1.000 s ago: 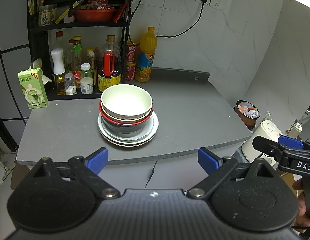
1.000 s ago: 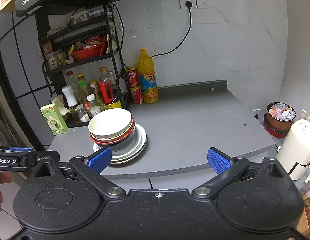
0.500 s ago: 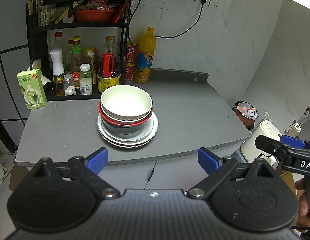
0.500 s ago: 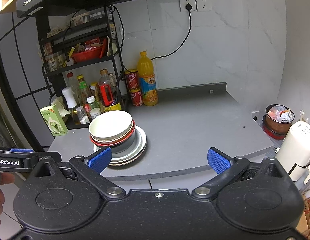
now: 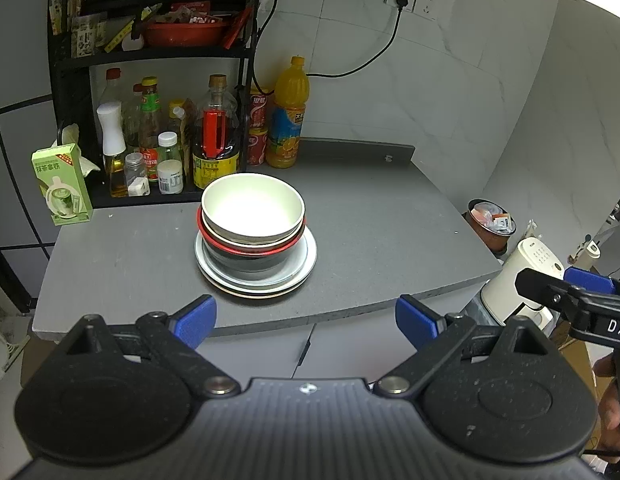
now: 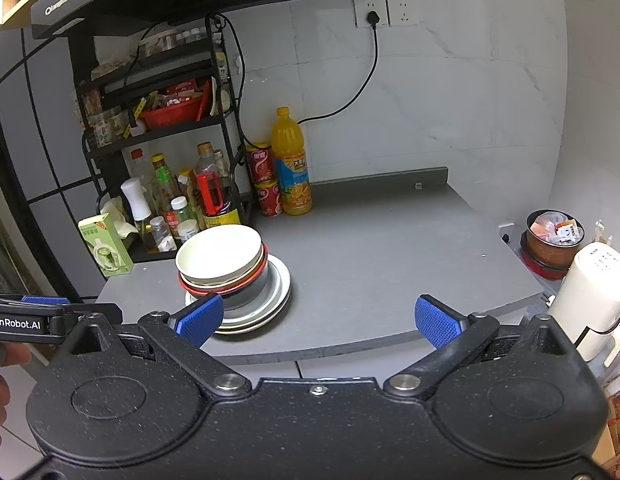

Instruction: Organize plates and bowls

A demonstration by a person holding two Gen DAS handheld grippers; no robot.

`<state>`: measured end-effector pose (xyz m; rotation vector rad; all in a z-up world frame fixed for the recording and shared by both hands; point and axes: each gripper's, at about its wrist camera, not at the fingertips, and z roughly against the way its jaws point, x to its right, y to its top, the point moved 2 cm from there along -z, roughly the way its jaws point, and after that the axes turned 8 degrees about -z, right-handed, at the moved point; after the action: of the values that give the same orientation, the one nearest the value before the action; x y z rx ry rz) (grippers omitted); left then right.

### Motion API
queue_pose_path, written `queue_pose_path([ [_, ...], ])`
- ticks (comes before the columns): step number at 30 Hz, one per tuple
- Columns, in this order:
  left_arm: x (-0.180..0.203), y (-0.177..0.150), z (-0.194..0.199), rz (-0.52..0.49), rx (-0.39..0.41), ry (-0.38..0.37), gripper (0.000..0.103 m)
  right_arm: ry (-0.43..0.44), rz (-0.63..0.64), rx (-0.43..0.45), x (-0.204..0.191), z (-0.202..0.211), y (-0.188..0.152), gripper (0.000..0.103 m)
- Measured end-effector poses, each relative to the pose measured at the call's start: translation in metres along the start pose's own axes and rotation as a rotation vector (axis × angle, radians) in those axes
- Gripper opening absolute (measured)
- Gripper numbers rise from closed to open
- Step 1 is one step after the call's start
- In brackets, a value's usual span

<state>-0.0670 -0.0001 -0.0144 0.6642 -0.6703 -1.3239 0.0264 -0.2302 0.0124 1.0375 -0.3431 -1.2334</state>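
Note:
A cream bowl tops a stack: under it a red-rimmed bowl, then a dark bowl, all on stacked white plates. The stack stands on the grey counter, left of centre. My left gripper is open, held short of the counter's front edge, nothing between its blue pads. My right gripper is open too, in front of the counter edge, its left pad overlapping the stack in view. Each gripper shows at the edge of the other's view.
A black rack with bottles and a red basket stands at the back left. An orange juice bottle and red cans sit beside it. A green carton is at the left edge. A white kettle and a filled bin lie right.
Both grippers have drawn back slightly from the counter. The stack has not moved.

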Motion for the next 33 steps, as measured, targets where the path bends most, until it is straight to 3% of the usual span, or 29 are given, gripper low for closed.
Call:
queue_pose_path([
  [33, 0.02, 0.002, 0.011, -0.062, 0.029, 0.013, 0.095, -0.002, 0.008, 0.009, 0.006, 0.013, -0.003, 0.103],
])
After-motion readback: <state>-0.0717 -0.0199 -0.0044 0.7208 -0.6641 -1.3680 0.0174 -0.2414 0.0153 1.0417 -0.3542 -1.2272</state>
